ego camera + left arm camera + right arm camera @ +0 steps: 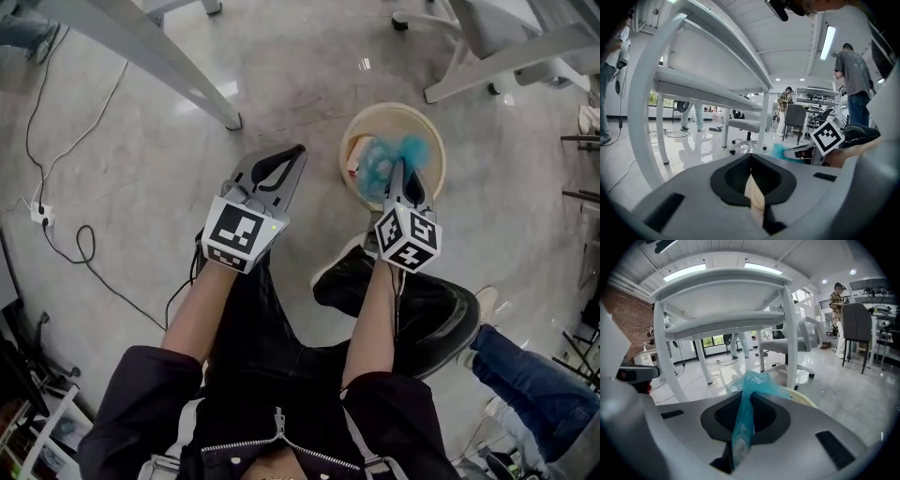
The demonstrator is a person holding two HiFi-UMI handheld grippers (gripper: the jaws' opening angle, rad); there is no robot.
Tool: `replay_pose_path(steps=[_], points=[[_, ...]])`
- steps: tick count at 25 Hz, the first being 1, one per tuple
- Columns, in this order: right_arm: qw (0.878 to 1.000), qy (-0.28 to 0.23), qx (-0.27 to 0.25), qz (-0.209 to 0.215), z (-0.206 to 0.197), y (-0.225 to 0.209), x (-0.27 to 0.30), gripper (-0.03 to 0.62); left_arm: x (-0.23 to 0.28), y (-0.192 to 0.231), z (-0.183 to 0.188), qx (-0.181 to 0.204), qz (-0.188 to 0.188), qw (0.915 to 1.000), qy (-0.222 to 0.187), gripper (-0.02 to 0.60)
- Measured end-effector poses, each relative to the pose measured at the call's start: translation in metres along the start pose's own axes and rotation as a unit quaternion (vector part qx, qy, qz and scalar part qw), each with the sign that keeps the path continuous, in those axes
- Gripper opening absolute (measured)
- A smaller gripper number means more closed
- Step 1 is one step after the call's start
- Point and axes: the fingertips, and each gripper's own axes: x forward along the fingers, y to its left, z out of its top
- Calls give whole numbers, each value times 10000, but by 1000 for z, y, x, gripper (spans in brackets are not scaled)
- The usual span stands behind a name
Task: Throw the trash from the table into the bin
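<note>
Head view, looking steeply down: both grippers are held out low over the grey floor (122,169). The left gripper (292,156) sits at 9 o'clock of the bin (394,109), its tips just beside the rim and over bare floor. The right gripper (402,173) lies at 6 o'clock of the bin, its tips past the rim and above the opening.

Left gripper view: the fingers are closed, with the pads pressed on a cream ribbed scrap (755,197). The scrap stands on edge in the gap and reaches back toward the camera. Its material cannot be determined.

Right gripper view: the fingers are closed on a strip of blue plastic film (742,420). The free end bunches up beyond the tips at 12 o'clock, and the pale bin rim shows just behind it at 2 o'clock.

Bin: round, cream-coloured, upright on the floor. From the head view it holds more crumpled blue material and a small white-and-red item against the wall at 9 o'clock; what that item is cannot be made out.

Surroundings: a white counter leg (183,84) meets the floor near the left gripper, at its 10 o'clock. A black cable (91,267) loops across the floor at 8 o'clock, well apart. A black shoe (349,277) rests on the floor at 6 o'clock of the bin.
</note>
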Motion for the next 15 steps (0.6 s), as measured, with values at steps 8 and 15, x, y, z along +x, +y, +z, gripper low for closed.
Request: replay_pose_path(steps=[8, 15], points=[[9997, 118, -187, -54, -31, -18, 6, 31, -7, -3, -14, -86, 50, 9999, -53, 8], [9984, -97, -324, -457, -38, -28, 12, 276, -13, 0, -17, 13, 26, 10000, -7, 8]])
